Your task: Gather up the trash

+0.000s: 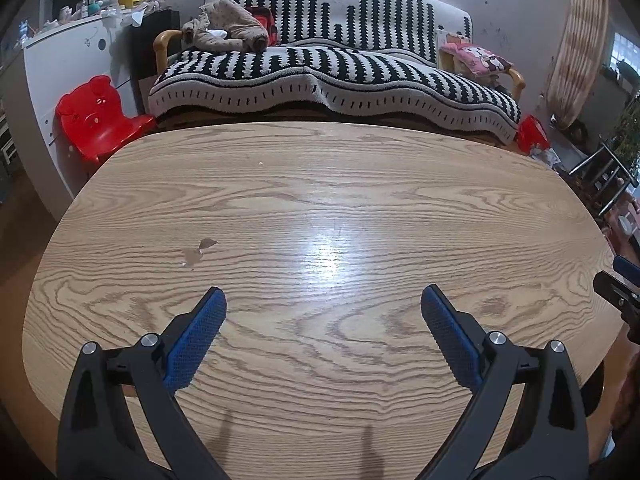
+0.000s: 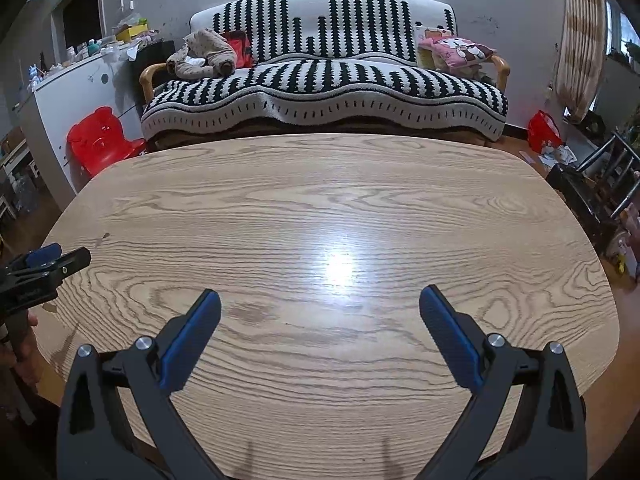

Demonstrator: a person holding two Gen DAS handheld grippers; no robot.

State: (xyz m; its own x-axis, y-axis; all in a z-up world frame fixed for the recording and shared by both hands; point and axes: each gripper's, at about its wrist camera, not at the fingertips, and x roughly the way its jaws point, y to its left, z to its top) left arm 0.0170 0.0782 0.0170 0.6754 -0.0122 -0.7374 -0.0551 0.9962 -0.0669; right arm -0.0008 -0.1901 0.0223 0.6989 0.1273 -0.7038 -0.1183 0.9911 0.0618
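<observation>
Left claw (image 1: pixel 323 300) and right claw (image 2: pixel 320 300): both wide open, empty, above bench (image 1: pixel 320 184); trash unseen ahead; step: searching; next: find a piece.

We are seeing a small brownish fleck (image 1: pixel 207 244) lying flat on the wooden table (image 1: pixel 360 184) (scrap or stain, unclear), a tiny white crumb (image 1: pixel 261 163) lying farther back.

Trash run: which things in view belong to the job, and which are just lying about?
Job: left gripper, right gripper, both open; table; small speck on it, possibly trash.

Lying about: sofa, red chair, pink pillow, clothes, red bag.
</observation>
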